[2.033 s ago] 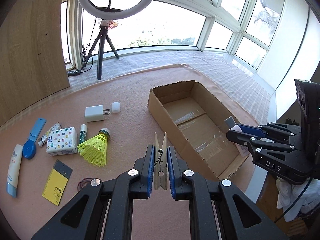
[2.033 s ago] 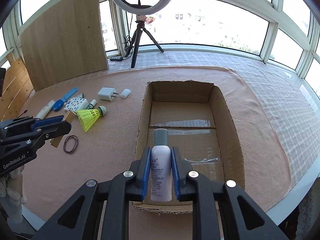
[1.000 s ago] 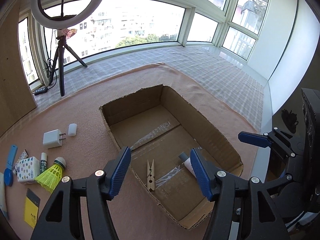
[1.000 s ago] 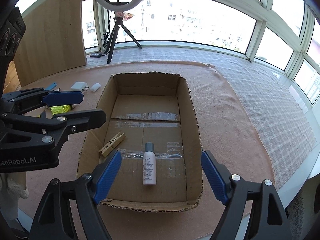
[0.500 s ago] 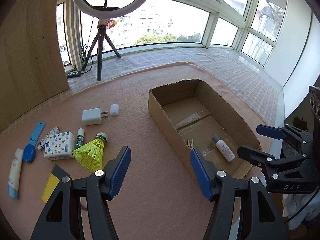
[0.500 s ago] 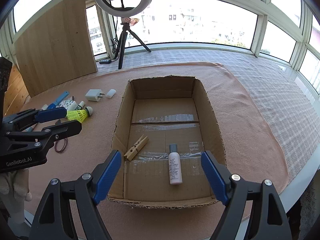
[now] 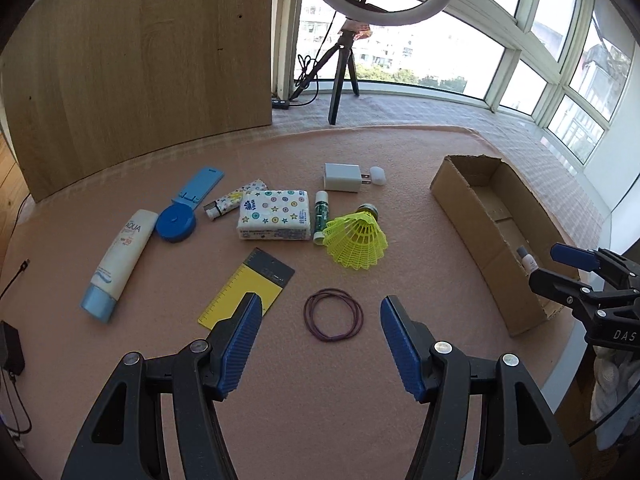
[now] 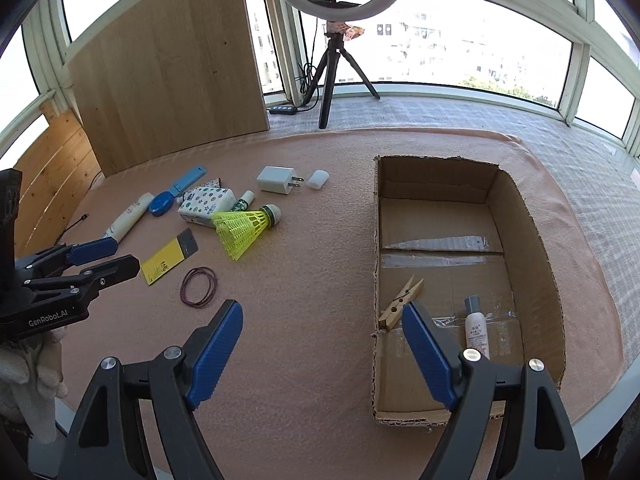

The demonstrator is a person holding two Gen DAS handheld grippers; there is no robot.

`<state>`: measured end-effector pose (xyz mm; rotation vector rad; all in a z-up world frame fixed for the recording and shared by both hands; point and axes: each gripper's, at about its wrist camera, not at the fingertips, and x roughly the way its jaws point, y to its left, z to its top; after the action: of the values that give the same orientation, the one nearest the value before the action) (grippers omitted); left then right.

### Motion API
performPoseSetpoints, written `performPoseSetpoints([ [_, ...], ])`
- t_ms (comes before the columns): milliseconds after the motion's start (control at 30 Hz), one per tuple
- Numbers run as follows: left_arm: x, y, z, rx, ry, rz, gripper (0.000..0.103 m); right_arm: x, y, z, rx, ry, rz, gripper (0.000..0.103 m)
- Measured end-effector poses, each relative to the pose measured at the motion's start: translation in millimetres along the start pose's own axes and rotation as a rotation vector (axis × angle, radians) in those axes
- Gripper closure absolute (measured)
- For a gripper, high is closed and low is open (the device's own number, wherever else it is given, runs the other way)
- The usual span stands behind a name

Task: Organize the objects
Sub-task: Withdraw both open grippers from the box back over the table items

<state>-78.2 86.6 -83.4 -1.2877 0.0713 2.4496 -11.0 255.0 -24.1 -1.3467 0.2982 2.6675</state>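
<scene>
Both tools are spread wide and carry nothing: the left tool point(image 7: 320, 320) hovers with the loop of rubber bands point(image 7: 333, 314) lying on the surface right between its tips, and the right tool point(image 8: 322, 344) hangs at the near left wall of the cardboard box point(image 8: 536, 248). Only the clothespin point(image 8: 401, 302) and small bottle point(image 8: 476, 328) lie inside. The shuttlecock point(image 7: 356, 242), tissue pack point(image 7: 275, 220), charger point(image 7: 342, 177), sunscreen tube point(image 7: 120, 260) and other items remain outside, so I judge the sorting barely begun.

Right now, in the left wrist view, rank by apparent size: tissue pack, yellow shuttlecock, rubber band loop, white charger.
1. Tissue pack
2. Yellow shuttlecock and rubber band loop: look alike, and the loop lies nearer the camera, so unranked
3. White charger
</scene>
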Motion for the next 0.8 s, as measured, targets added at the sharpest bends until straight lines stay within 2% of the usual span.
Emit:
performPoseSetpoints([
  [200,-4.5,43.3,-11.8,-0.045,0.015,0.058,0.038,14.1,32.7,3.7,-0.05,0.009,0.013,0.024],
  [367,0.3,64.2,-16.1,-0.048,0.04,0.073,0.038,30.5,58.4,5.1,-0.088,0.025,0.019,0.024],
  [667,26.9,70.1,-20.2,0.01,0.107,0.039,0.038,67.0,89.0,6.8,-0.133,0.091,0.014,0.025],
  [800,41.2,66.7,-16.8,0.051,0.128,0.034,0.038,83.9,98.3,7.3,-0.159,0.126,0.006,0.031],
])
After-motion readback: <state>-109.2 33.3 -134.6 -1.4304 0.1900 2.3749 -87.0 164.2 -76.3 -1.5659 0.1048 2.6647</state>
